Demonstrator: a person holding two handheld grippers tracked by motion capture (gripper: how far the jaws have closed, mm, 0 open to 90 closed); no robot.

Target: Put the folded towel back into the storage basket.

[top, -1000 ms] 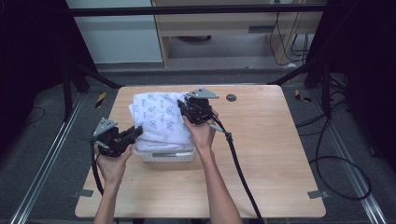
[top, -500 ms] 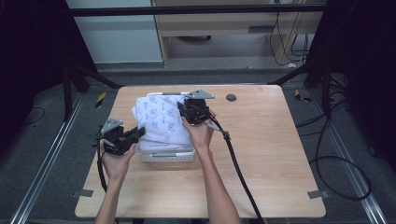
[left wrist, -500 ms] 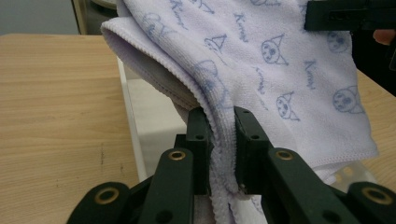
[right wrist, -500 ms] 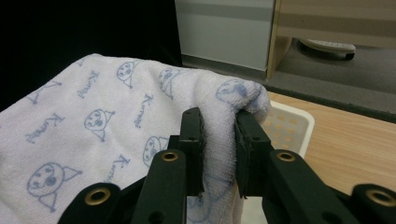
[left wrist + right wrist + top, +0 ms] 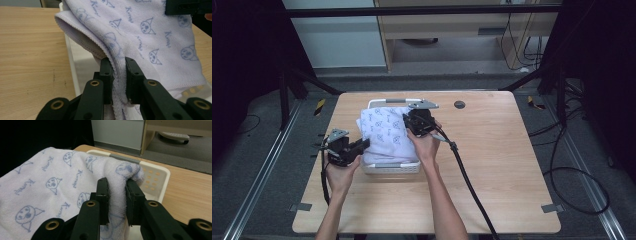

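A soft, pale lilac terry towel (image 5: 387, 132), printed with small blue cat faces and script, is draped over a white plastic basket (image 5: 393, 167) set left of centre on the worktop (image 5: 512, 165). Its napped pile and stitched hem are seen close in the left gripper view (image 5: 150, 37), where a doubled edge is folded into a rounded lip above the basket's smooth wall (image 5: 72, 72). In the right gripper view the cloth (image 5: 55, 182) is bunched into a thick fold over the perforated, round-cornered rim (image 5: 160, 177), which carries a grey bar along its far side.

The towel's near left edge is pinched by the left gripper (image 5: 117, 82), its flat black fingers (image 5: 106, 75) nearly closed, only the cloth's thickness kept between them. The bunched fold at the far right is clamped the same way by the right gripper (image 5: 117, 202). Both are seen from above, the left gripper (image 5: 354, 146) at the basket's left side, the right gripper (image 5: 416, 122) over it. The worktop is of pale, wood-grained board with rounded corners.
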